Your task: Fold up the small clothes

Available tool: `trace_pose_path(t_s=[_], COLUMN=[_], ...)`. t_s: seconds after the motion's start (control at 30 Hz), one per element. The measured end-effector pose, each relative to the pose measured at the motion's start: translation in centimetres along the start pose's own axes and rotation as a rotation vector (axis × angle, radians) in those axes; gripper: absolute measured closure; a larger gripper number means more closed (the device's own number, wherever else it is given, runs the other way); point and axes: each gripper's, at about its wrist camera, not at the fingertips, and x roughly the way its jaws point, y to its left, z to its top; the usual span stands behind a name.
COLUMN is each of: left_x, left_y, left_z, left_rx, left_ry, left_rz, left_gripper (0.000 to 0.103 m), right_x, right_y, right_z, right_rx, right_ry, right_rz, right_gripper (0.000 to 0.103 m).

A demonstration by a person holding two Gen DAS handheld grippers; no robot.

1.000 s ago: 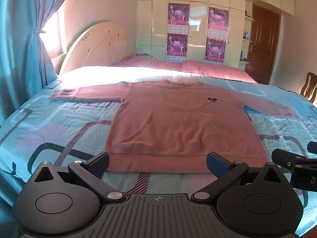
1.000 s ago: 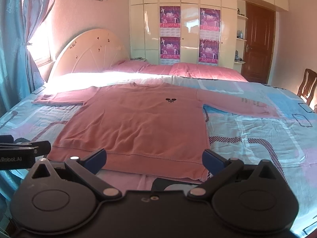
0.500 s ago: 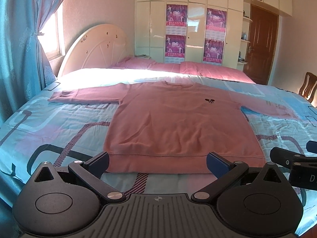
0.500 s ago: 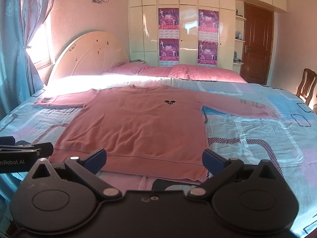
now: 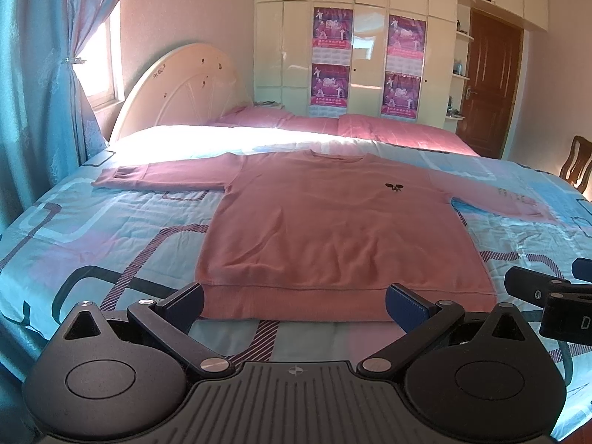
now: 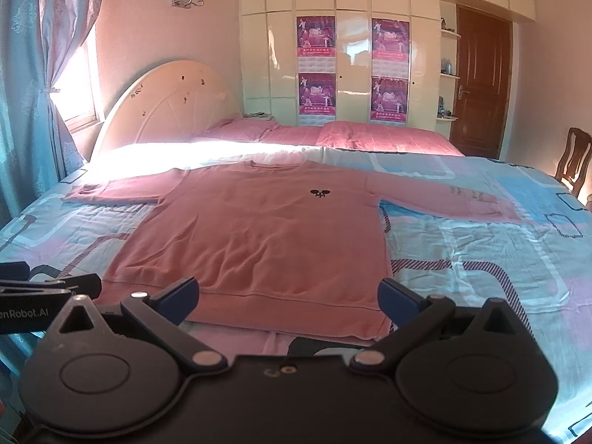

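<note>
A pink long-sleeved sweater (image 5: 333,229) lies flat and face up on the bed, both sleeves spread out sideways, hem towards me; it also shows in the right wrist view (image 6: 259,236). A small black logo (image 5: 394,187) marks its chest. My left gripper (image 5: 296,305) is open and empty, held just short of the hem. My right gripper (image 6: 288,298) is open and empty, also just short of the hem, towards its right corner. Each gripper shows at the edge of the other's view.
The bed has a blue and pink patterned cover (image 5: 122,244) and pink pillows (image 5: 388,131) at the head. A cream headboard (image 5: 177,88) and blue curtain (image 5: 33,92) stand on the left. A wooden chair (image 6: 571,161) and brown door (image 6: 481,85) are at the right.
Both grippers have drawn back slightly and risen, so the sweater sits a little further off and lower in view. The sweater has not moved. Both grippers stay open.
</note>
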Motion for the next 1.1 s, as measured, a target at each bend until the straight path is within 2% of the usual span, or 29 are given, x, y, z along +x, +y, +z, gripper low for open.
trace_pose_path(t_s=[1.1], left_x=[-0.44], left_y=[0.46], left_z=[-0.12], left_rx=[-0.002], left_ry=[-0.008], left_rz=[-0.006], left_gripper=[0.000], right_x=[-0.42], right_y=[-0.16], right_z=[0.02], right_rx=[0.002], right_ry=[-0.002], right_rz=[-0.018], right_gripper=[0.001])
